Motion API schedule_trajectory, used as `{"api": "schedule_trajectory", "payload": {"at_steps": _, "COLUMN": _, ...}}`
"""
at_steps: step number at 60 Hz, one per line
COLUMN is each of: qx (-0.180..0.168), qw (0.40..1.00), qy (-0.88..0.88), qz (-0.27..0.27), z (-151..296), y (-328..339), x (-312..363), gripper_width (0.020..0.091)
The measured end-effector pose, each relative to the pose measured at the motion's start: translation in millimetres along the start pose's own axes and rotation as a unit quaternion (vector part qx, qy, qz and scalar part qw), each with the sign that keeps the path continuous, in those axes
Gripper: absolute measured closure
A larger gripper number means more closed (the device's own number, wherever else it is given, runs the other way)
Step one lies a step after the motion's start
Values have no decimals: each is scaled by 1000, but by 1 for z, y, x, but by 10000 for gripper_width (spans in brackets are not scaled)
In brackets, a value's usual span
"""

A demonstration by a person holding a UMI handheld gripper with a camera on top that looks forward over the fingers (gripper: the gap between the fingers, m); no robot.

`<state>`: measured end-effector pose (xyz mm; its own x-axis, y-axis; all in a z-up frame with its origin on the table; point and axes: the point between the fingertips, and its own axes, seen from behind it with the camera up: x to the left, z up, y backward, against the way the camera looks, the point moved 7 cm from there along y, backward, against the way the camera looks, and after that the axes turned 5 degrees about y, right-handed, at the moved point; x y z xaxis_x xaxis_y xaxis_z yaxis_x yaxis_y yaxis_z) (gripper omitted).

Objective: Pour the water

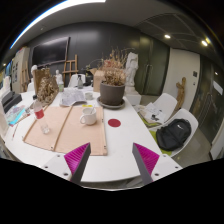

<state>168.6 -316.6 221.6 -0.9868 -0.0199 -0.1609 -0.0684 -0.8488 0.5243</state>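
Note:
Beyond my fingers, a white cup (88, 116) stands on a tan mat (62, 132) spread on the white table (118, 150). Left of the cup, a small bottle with a red top (43, 124) rests on the same mat. A red round coaster (114, 122) lies on the bare table right of the cup. My gripper (112, 165) hovers above the table's near edge, open, with nothing between its magenta pads. A white jug-like object (68, 97) stands farther back; its details are unclear.
A potted plant with dry stems (112, 90) stands at the table's middle back. A black backpack (174, 135) sits on a white chair at the right. Blue items (18, 115) lie at the left edge. Clutter fills the far left of the table.

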Motion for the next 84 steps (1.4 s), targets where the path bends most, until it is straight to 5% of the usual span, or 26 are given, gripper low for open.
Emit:
{"api": "schedule_trajectory", "payload": {"at_steps": 18, "qx": -2, "qw": 996, "qy": 36, "qz": 77, "z": 2, "y": -4, "x": 126, "gripper_width": 245}}
{"api": "schedule_trajectory", "payload": {"at_steps": 28, "qx": -55, "qw": 990, "qy": 43, "qz": 123, "z": 17, "y": -10, "x": 221, "gripper_width": 246}}
{"api": "schedule_trajectory", "payload": {"at_steps": 38, "qx": -100, "qw": 987, "qy": 47, "qz": 117, "z": 38, "y": -52, "x": 308, "gripper_width": 247}}
{"api": "schedule_trajectory", "payload": {"at_steps": 54, "qx": -107, "qw": 990, "qy": 26, "qz": 86, "z": 57, "y": -159, "x": 389, "gripper_width": 256}}
{"api": "schedule_trajectory", "payload": {"at_steps": 61, "qx": -106, "qw": 992, "qy": 15, "qz": 66, "z": 59, "y": -200, "x": 404, "gripper_width": 334}}
{"api": "schedule_trajectory", "payload": {"at_steps": 70, "qx": -103, "qw": 993, "qy": 11, "qz": 52, "z": 61, "y": -232, "x": 412, "gripper_width": 637}}
{"api": "schedule_trajectory", "payload": {"at_steps": 84, "qx": -110, "qw": 992, "qy": -5, "qz": 64, "z": 64, "y": -239, "x": 414, "gripper_width": 875}}
